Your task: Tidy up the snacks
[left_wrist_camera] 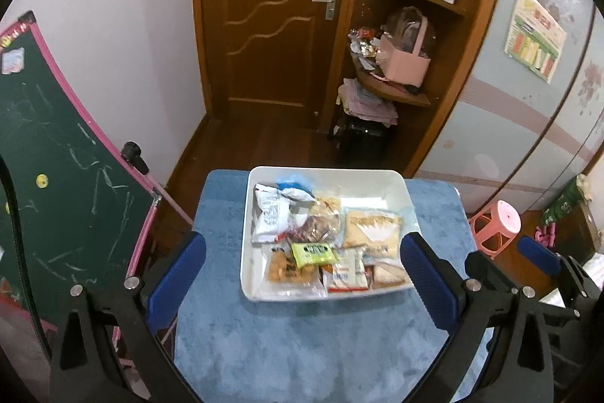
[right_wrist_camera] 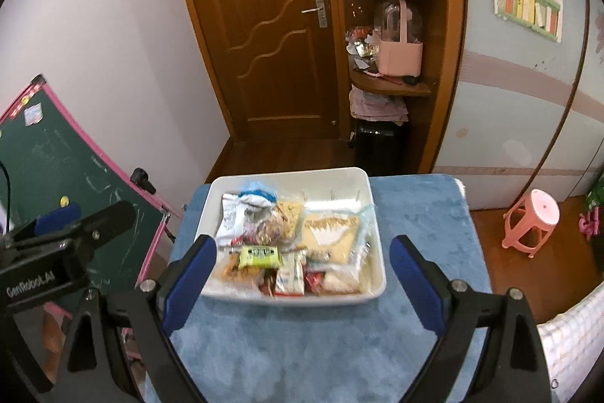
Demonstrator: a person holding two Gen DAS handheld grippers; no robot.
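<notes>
Both hand-held grippers, left point(left_wrist_camera: 302, 270) and right point(right_wrist_camera: 302, 274), gape wide and empty (nothing between the pads); ahead, snack packets point(left_wrist_camera: 324, 240) fill the white tray point(left_wrist_camera: 396, 187) on the bench point(left_wrist_camera: 302, 346), apparently gathered for tidiness.

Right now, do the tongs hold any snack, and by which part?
Nothing is held. Left tongs and right tongs both stand open and empty above the white tray.

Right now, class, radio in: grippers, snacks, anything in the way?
Left gripper open, empty. Right gripper open, empty. Snack packets all in white tray on blue cloth. Nothing in the way.
</notes>
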